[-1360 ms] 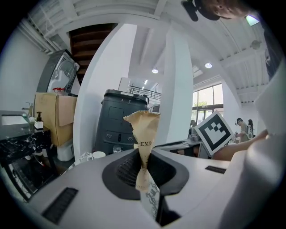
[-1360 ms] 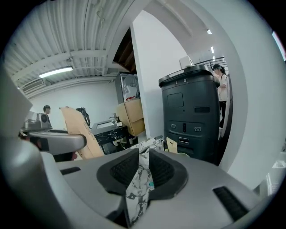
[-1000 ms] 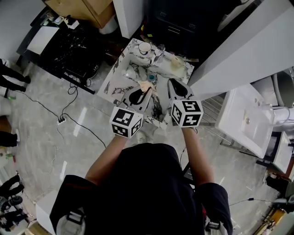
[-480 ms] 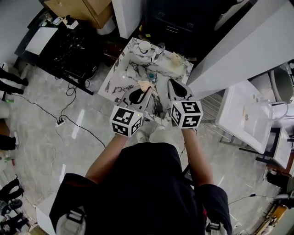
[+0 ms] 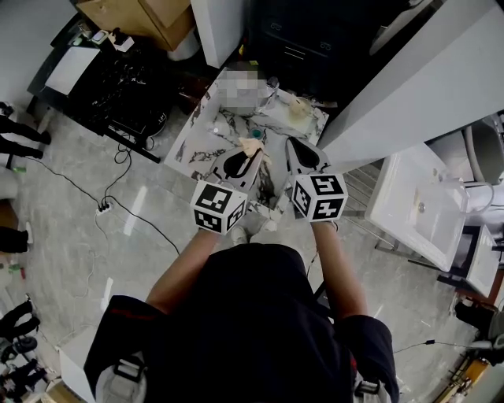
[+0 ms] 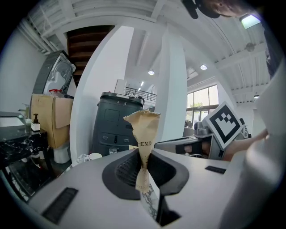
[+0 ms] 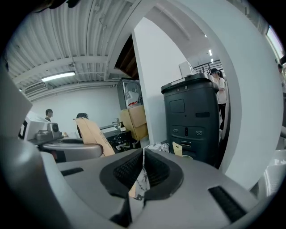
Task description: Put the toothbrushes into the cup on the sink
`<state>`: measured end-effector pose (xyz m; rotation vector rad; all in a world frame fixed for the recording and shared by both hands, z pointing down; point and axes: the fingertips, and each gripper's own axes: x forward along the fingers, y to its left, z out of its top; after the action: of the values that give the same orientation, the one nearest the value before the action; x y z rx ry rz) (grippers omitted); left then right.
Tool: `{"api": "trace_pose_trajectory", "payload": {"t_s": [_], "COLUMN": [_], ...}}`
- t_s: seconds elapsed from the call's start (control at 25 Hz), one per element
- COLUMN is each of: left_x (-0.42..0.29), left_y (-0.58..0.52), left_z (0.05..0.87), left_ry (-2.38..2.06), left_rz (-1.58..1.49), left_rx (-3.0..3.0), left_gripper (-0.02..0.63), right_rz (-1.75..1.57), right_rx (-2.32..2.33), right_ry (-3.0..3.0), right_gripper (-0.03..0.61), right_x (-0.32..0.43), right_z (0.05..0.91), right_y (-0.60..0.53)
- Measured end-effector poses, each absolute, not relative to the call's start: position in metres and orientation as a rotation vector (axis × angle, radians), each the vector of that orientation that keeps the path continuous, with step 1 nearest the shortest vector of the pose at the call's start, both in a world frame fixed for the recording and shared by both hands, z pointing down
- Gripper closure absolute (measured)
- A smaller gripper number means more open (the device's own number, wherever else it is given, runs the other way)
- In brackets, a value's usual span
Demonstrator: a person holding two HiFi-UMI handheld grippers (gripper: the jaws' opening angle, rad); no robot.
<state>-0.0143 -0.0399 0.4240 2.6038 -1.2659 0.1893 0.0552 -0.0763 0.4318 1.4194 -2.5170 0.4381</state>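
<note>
Little has changed in the last second. The left gripper (image 5: 248,157) jaws stay clamped on a tan paper wrapper (image 6: 143,134), presumably a toothbrush's, above the marble sink (image 5: 206,138) and short of the cup (image 6: 94,156). The right gripper (image 5: 295,146) jaws are together and empty, so delivery is not yet done.

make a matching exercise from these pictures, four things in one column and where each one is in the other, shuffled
Things
1. tan crinkled paper wrapper
2. brown cardboard box
3. white rectangular washbasin
4. black-and-white marble sink counter

Places
A. off to the person's right
B. in front of the person, below the wrapper
C. pinched between the jaws of the left gripper
D. top left of the head view, far from the person

Pairs: 1-C, 2-D, 3-A, 4-B
</note>
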Motion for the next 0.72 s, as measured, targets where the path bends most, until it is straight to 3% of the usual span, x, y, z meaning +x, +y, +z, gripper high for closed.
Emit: {"api": "trace_pose_trajectory", "payload": {"t_s": [0.72], "left_x": [0.022], "left_y": [-0.069], "left_z": [0.421], "left_ry": [-1.397], "left_rz": [0.285], "left_rx": [2.575], "left_gripper": [0.569], "right_rz": [0.455], "right_rx": [1.277], "right_ry": [-2.633], "right_gripper": [0.538], "right_x": [0.083], "right_z": [0.432], "right_y": [-0.108]}}
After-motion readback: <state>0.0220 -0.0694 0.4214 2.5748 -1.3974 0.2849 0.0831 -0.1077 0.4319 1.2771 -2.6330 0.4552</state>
